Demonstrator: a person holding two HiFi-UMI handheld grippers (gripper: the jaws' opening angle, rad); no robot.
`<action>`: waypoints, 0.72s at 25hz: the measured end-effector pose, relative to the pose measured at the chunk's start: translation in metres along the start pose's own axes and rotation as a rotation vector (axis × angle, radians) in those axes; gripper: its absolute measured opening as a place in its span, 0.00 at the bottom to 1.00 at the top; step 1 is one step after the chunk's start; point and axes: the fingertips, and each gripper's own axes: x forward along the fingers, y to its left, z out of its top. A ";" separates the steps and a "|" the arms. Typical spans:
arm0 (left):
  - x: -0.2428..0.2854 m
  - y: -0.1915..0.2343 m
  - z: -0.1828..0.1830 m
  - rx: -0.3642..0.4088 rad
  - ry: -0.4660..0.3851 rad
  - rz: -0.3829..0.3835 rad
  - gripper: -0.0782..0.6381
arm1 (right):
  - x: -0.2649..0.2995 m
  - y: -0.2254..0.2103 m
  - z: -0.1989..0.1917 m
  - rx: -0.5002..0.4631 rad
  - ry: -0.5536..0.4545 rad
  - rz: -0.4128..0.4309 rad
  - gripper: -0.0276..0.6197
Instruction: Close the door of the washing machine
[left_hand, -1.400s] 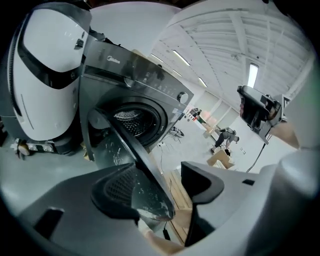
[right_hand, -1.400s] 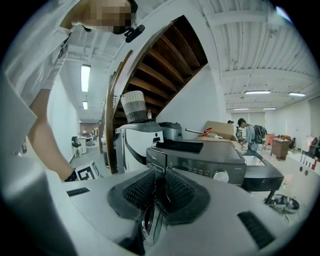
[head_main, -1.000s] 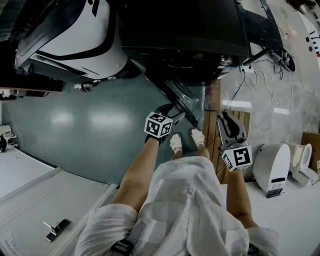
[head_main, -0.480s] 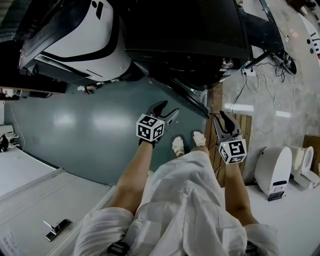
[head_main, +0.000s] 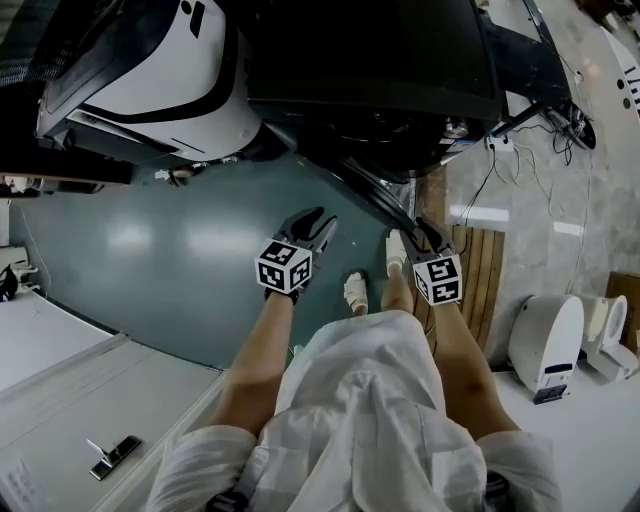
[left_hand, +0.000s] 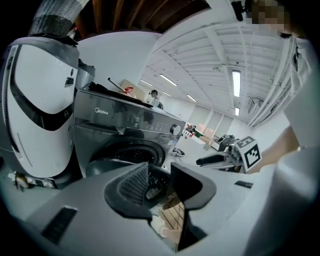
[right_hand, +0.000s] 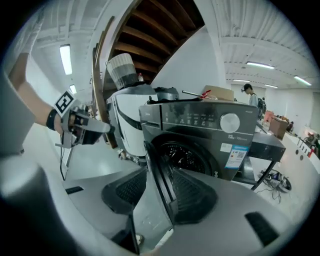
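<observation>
Standing over a dark grey front-loading washing machine (head_main: 380, 60), a person holds a two-jaw gripper in each hand.

Head view: the washing machine sits at the far edge of the grey-green floor (head_main: 150, 260). Its round dark door (head_main: 372, 192) juts toward the person, wide open. The right gripper (head_main: 418, 228) is at the door's free edge. The left gripper (head_main: 318, 222) hangs apart from it, over bare floor on the door's outer side.

Left gripper view: the left gripper (left_hand: 159, 172) has its jaws partly apart. They have just been closing, with nothing between them. Beyond stand the washing machine (left_hand: 125, 125) and the right gripper (left_hand: 202, 161).

Right gripper view: the right gripper (right_hand: 160, 175) has its jaws spread wide, and they have just been opening. The thin edge of the door (right_hand: 159, 197) stands upright between them, nearer the right-hand pad. Neither pad visibly squeezes it. Behind it is the dark round drum opening (right_hand: 187, 155), and the left gripper (right_hand: 102, 131) shows at the far left.

Likely risks: the door is straddled loosely rather than clamped. A sideways push could let the thin edge slide out past the jaw tips, leaving the door ajar. Too hard a shove could make it bounce off the latch.
</observation>
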 end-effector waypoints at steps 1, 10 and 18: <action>0.000 0.000 0.000 0.006 0.004 0.003 0.30 | 0.009 0.003 -0.006 -0.019 0.028 0.011 0.32; 0.002 0.007 -0.007 -0.002 0.019 0.030 0.27 | 0.066 0.024 -0.057 -0.193 0.360 0.100 0.32; -0.002 0.009 -0.009 -0.038 0.006 0.044 0.27 | 0.087 0.062 -0.074 -0.319 0.539 0.172 0.29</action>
